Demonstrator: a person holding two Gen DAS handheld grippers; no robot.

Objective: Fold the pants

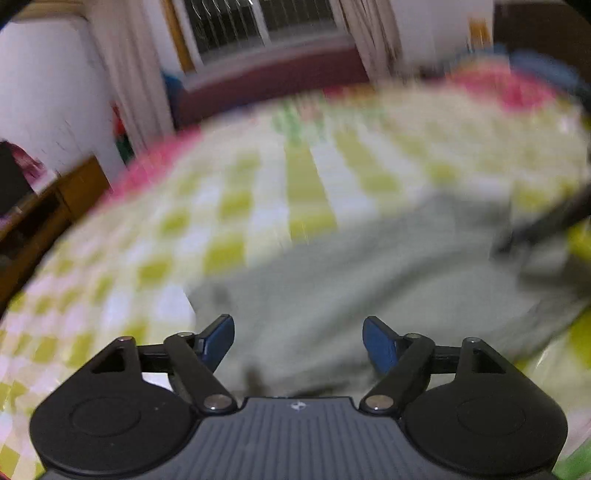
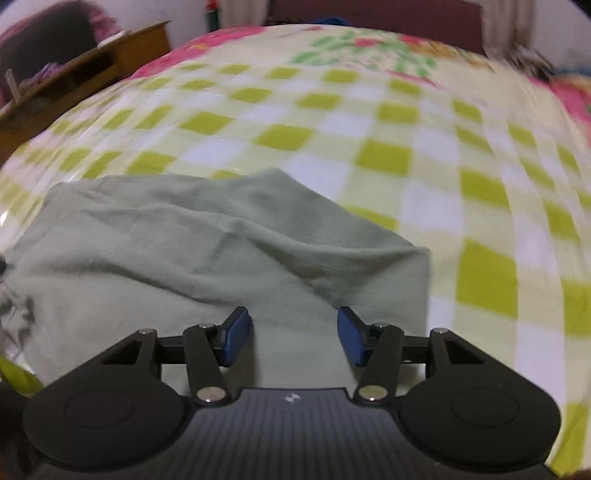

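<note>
**Both grippers spread above folded pants on checked bedspread**

I record the pale grey-green pants (image 2: pixel 207 251) lying on the yellow-green and white checked bedspread (image 2: pixel 388 155), gathered into a compact, roughly rectangular bundle with soft creases and a raised ridge running across the upper layer. In the right wrist view the bundle fills the lower left and centre, its right edge ending just beyond the right fingertip.

My right gripper (image 2: pixel 293 334) has its jaws set well apart, nothing between the blue pads (image 2: pixel 236 338); it sits over the near portion of the fabric. Whether the pads touch the cloth I cannot tell.

My left gripper (image 1: pixel 298 341) likewise has its jaws wide, with no cloth between them, and looks across the same pants (image 1: pixel 369 273) from the other side. This view is heavily blurred, so fabric detail is unreadable. A dark object enters at the right edge over the far end of the bundle; its identity I cannot confirm.

Beyond the bedspread I note a window (image 1: pixel 258 26) with curtains and a wooden desk (image 2: pixel 85 70) at the left
</note>
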